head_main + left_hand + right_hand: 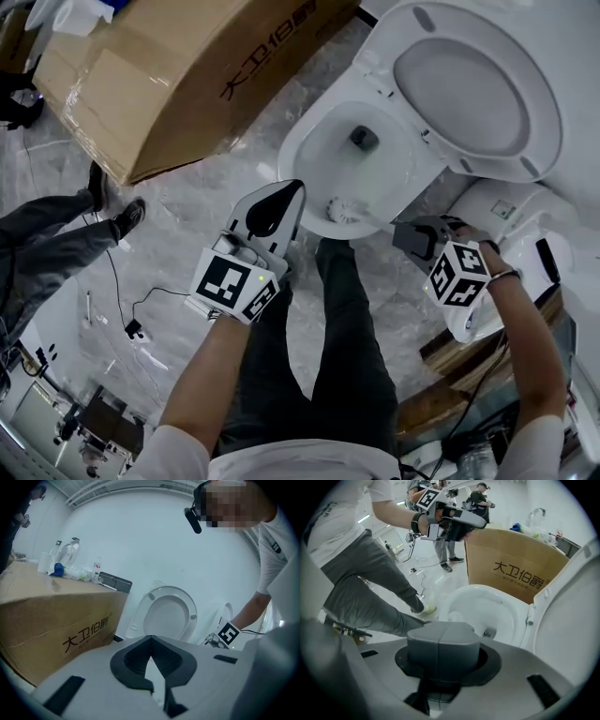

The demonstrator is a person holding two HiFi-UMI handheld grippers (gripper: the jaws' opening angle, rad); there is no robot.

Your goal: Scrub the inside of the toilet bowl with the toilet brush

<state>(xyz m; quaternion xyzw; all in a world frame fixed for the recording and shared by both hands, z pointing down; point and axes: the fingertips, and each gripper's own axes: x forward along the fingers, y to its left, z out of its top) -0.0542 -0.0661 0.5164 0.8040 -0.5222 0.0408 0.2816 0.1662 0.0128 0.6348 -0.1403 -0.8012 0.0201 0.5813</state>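
1. The white toilet brush (345, 208) has its bristly head down inside the white ceramic toilet bowl (317, 141). The head sits against the near wall just under the front rim, and the thin white handle runs out over the rim to the right.
2. The right gripper (405, 232) holds that handle. Its grey jaws are clamped together on the end of it. In the right gripper view the two blocks meet at a seam, with the handle hidden behind them.
3. The dark drain opening (364, 138) lies at the bottom of the bowl, well apart from the brush head. The white seat and lid (473, 94) stand raised behind.
4. The left gripper (292, 190) overlaps the front rim in the head view, just beside the brush head. Its dark jaws meet tip to tip with nothing between them.
5. To me the scrubbing looks to be at the front wall. Doing it well calls for a firm grip, so the thin handle cannot twist between the jaws. The bristles should be pressed onto the porcelain and worked round under the rim, then down toward the drain. Short strokes would avoid splashing.
6. The left gripper has no job here, so I'd keep it clear of the handle's swing.
7. A large brown cardboard box (187, 75) lies on the grey marble floor (187, 216) near the toilet's left side, out of the brush's way.
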